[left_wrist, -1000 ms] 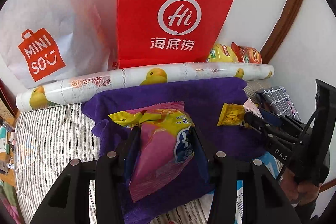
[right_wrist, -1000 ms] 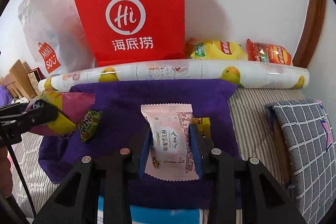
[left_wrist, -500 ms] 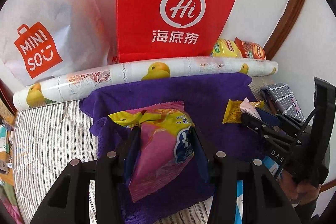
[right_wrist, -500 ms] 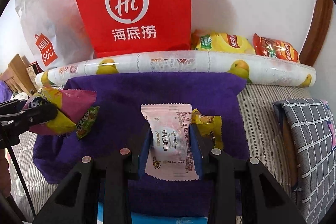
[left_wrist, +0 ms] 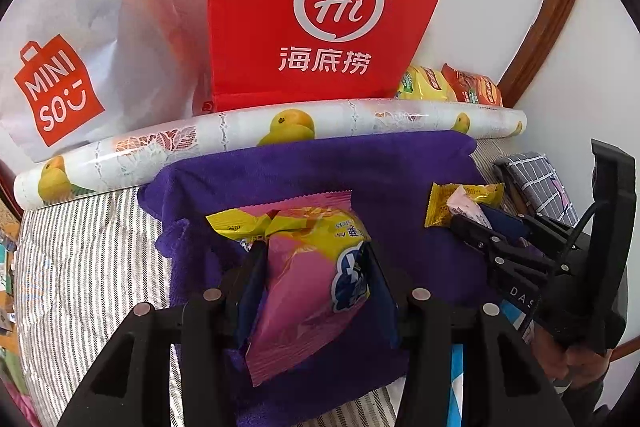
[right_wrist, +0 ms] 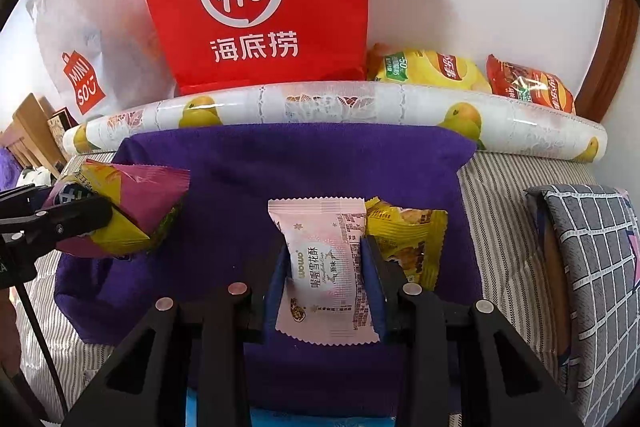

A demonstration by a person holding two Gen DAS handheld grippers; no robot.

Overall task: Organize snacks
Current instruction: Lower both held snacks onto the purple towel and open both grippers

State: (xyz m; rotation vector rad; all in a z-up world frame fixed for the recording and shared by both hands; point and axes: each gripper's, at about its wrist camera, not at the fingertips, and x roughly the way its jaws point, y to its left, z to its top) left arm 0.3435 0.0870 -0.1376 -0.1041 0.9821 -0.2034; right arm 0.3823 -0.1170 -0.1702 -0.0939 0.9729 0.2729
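1. Left wrist view: the left gripper (left_wrist: 312, 291) has its fingers clamped on the pink-and-yellow snack bag (left_wrist: 308, 267), held clear above the purple towel (left_wrist: 320, 167). Compared with a second ago the grip is unchanged; the red bag (left_wrist: 320, 7) and the fruit-print roll (left_wrist: 280, 131) sit a little lower and larger in frame, so the hand has crept toward them. Judgement: pickup done, carry stage under way.
2. Same view, right edge: the right gripper (left_wrist: 468, 215) holds its packet beside a small yellow packet (left_wrist: 440, 205) lying on the towel.
3. Right wrist view: right gripper (right_wrist: 324, 267) fingers are narrow, pinching the pale pink packet (right_wrist: 324, 263) by its sides. The yellow packet now shows more fully just right of it.
4. Surroundings: white Miniso bag (right_wrist: 80, 39) left of the red bag; yellow chip bag (right_wrist: 428, 69) and red-orange chip bag (right_wrist: 528, 83) behind the roll; checked cushion (right_wrist: 592, 267) right.
5. Obstruction: the roll lies across the path to the bags and must be cleared from above.
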